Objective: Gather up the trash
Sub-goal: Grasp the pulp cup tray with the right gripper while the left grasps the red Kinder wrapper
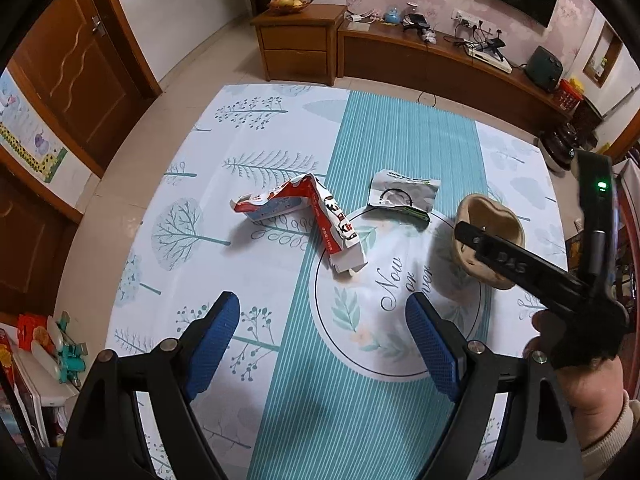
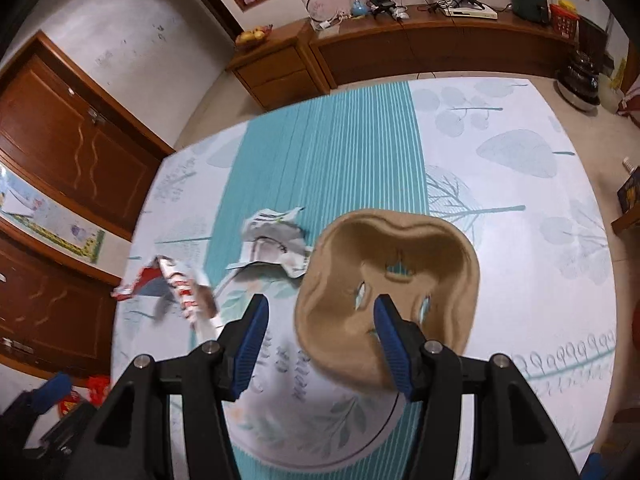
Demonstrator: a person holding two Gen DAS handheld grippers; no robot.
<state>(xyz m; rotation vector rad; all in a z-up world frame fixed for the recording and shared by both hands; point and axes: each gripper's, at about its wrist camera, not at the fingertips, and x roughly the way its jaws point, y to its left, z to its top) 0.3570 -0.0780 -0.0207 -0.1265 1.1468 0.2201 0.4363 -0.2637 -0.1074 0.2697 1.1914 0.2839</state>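
Surface: tabletop under a white and teal cloth printed with trees and leaves [image 1: 256,128]; all three pieces of trash lie on it near the middle.
Item 1: tan moulded-pulp cup carrier with curved walls and punched holes [image 2: 384,264]. It lies tipped, open side toward the right camera. Judged light, fairly stiff at the rim, easy to crush at the thin cut-outs.
Item 2: crushed red and white cardboard snack box, bent into a V [image 1: 304,216]. It lies left of centre, apart from the carrier. Judged very light, already creased, likely to fold further under pressure.
Item 3: flat silver foil pouch with a torn top [image 1: 402,198]. It lies between box and carrier, near both. Judged thin, slippery, hard to lift from flat.
Left gripper [image 1: 322,344]: blue pads wide apart, nothing between them, above the cloth short of the box.
Right gripper [image 2: 318,344]: fingers part-way apart; the near wall of the carrier sits between them with one pad inside the cup hollow. No pad is seen pressing, though the frame is blurred.
Hold, carrier: judged best across that near wall, gentle squeeze.
Hold, box: judged best across the raised fold at the bend.
Hold, pouch: judged best at the curled torn edge.
Risk: light pieces may skid on the cloth.
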